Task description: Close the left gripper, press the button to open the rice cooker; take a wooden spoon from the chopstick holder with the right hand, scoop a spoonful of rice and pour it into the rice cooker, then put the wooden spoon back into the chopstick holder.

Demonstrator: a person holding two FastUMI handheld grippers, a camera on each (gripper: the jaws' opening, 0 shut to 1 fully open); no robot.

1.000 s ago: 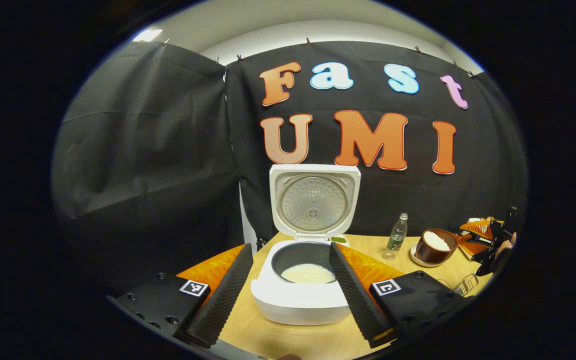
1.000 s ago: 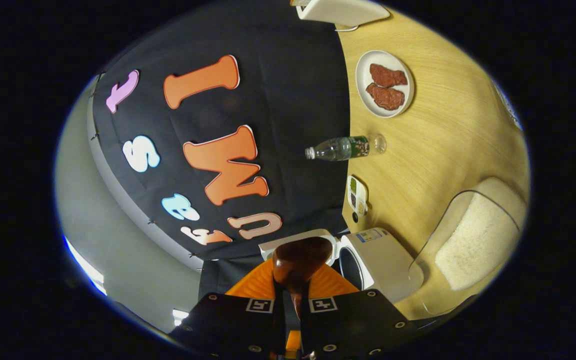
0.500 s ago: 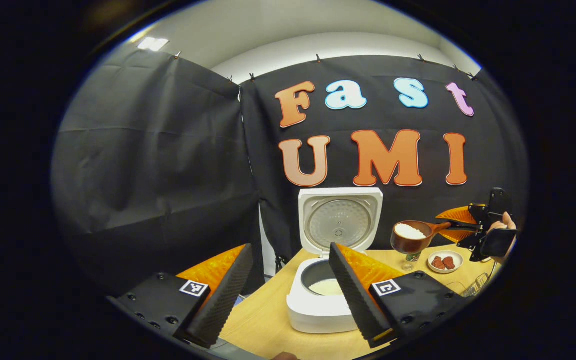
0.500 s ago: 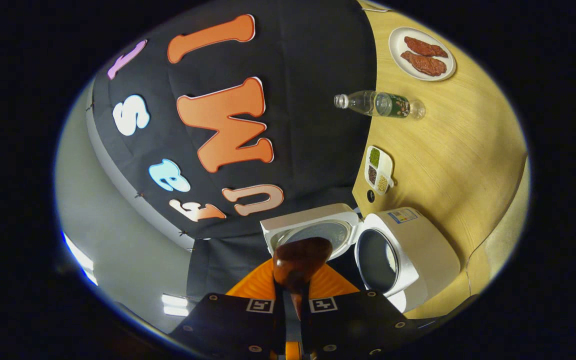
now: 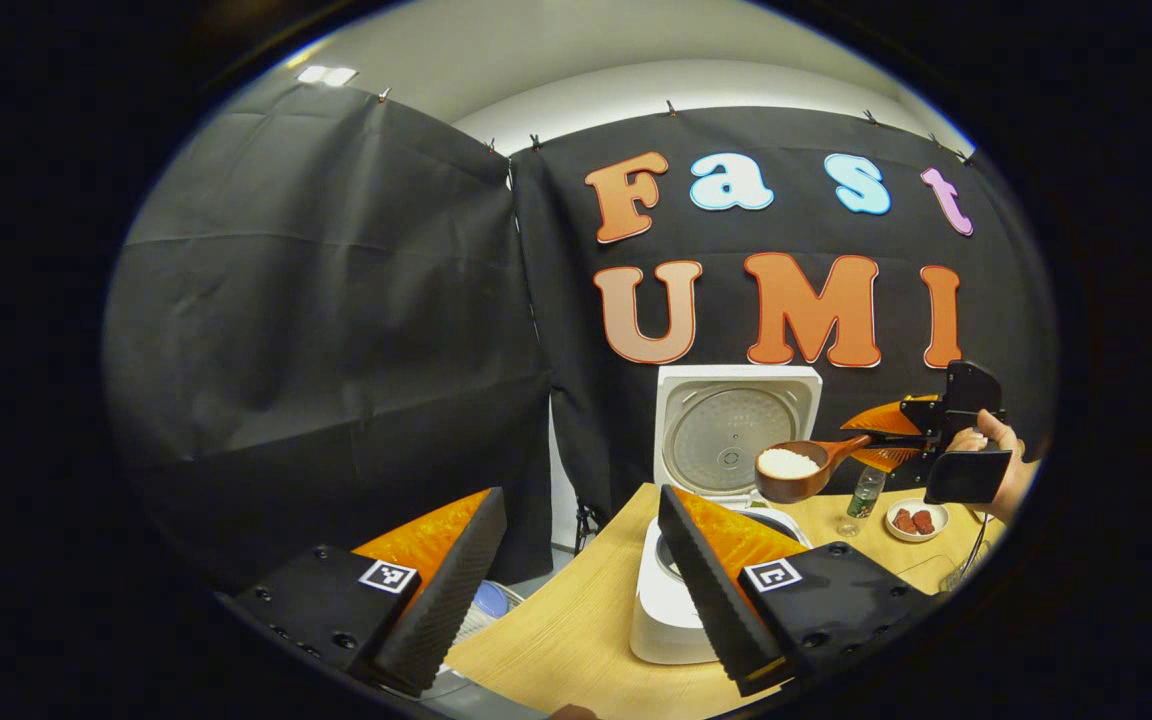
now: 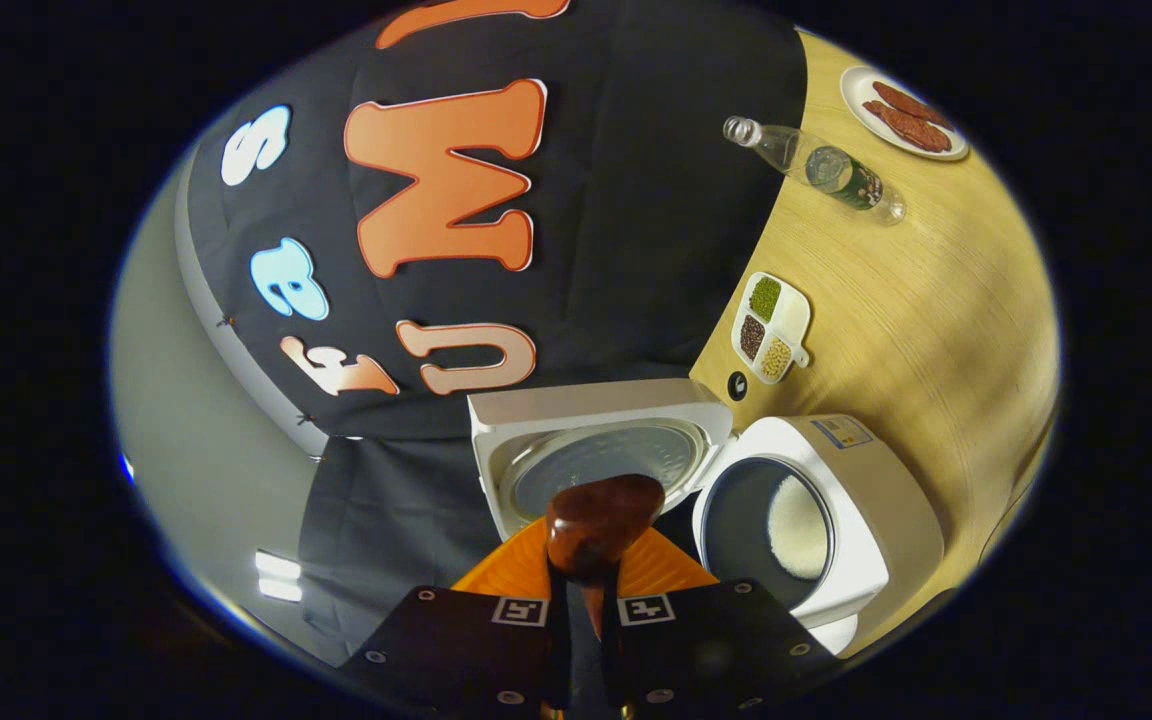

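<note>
The white rice cooker (image 5: 671, 615) stands on the wooden table with its lid (image 5: 736, 430) raised; in the right gripper view the rice cooker (image 6: 826, 520) shows white rice in its dark pot (image 6: 766, 525). My right gripper (image 6: 584, 600) is shut on the handle of the wooden spoon (image 6: 601, 515). In the left gripper view the spoon (image 5: 791, 470) holds a heap of rice, level, just above and right of the pot, held by the right gripper (image 5: 896, 440) in a person's hand. My left gripper (image 5: 576, 580) is open, empty, left of the cooker.
A water bottle (image 6: 816, 170), a plate of red meat pieces (image 6: 901, 100) and a small divided dish of beans (image 6: 771, 325) stand on the table (image 6: 916, 320) beyond the cooker. The table's left edge (image 5: 536, 620) lies near my left gripper.
The right gripper has carried the rice-filled spoon leftward to just over the cooker. My left gripper has drawn back to the left, so the cooker sits farther right in its view.
</note>
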